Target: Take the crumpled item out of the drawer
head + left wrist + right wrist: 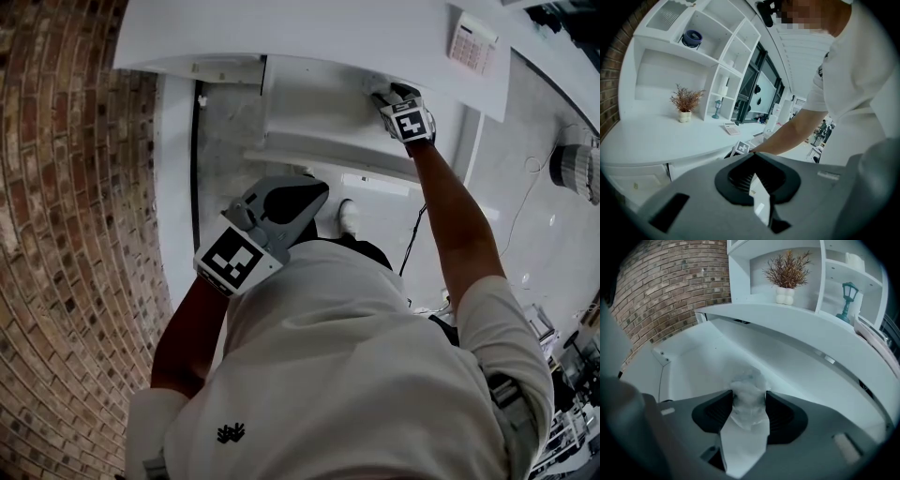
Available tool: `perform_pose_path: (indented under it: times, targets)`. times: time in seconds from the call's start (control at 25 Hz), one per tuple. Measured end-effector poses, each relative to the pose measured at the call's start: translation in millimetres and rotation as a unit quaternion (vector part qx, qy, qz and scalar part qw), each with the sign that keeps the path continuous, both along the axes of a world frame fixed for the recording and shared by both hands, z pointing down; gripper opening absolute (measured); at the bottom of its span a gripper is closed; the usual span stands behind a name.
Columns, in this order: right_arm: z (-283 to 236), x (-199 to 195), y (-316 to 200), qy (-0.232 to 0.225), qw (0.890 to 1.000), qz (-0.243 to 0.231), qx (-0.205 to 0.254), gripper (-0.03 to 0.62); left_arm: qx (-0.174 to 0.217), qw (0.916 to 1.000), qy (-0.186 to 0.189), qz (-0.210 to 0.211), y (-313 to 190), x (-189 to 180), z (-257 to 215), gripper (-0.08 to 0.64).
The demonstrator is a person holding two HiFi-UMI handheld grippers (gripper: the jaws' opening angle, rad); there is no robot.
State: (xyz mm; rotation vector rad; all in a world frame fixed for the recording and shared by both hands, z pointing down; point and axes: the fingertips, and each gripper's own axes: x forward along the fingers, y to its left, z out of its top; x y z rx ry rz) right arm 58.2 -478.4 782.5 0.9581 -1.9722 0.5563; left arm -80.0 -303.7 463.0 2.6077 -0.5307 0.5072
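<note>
Left claw [754,161]: was seen shut and empty, apart from the drawer [319,103].
Right claw [749,401]: was clamped on the crumpled paper [749,383], inside the drawer.
Progress: grip judged made; lifting out was left.

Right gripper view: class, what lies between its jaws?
A crumpled white item sits between the jaws of the right gripper, touching both, over the open drawer; the right gripper view shows it.
</note>
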Motion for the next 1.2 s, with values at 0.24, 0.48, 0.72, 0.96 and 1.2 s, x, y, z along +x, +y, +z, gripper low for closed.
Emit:
perform_pose_path:
  times: [0.24,0.48,0.72,0.96,1.2]
  targets:
    - [-2.9,2.7,1.7,0.009,1.0,-0.003,0.004,0.19,0.006,1.0,-0.004,0.004,4.7,1.7,-2.0,0.006]
    - [-17.5,2.9,6.1,0.003,1.0,-0.008,0.012,0.175,0.012,0.9999,0.005,0.002,12.2,9.4,-9.7,0.006]
    - [-38.8,1.8,19.3,-0.012,1.0,-0.018,0.01,0.172,0.019,0.9998,0.011,0.0,26.3,21.6,-20.5,0.006]
    - [-65.9,2.8,34.4,-0.02,0.999,-0.032,0.024,0.167,0.026,0.9995,0.017,-0.007,44.6,31.8,-31.4,0.006]
    - [-96.2,7.2,52.0,-0.029,0.998,-0.046,0.042,0.166,0.038,0.9989,0.023,-0.012,65.3,45.8,-44.7,0.006]
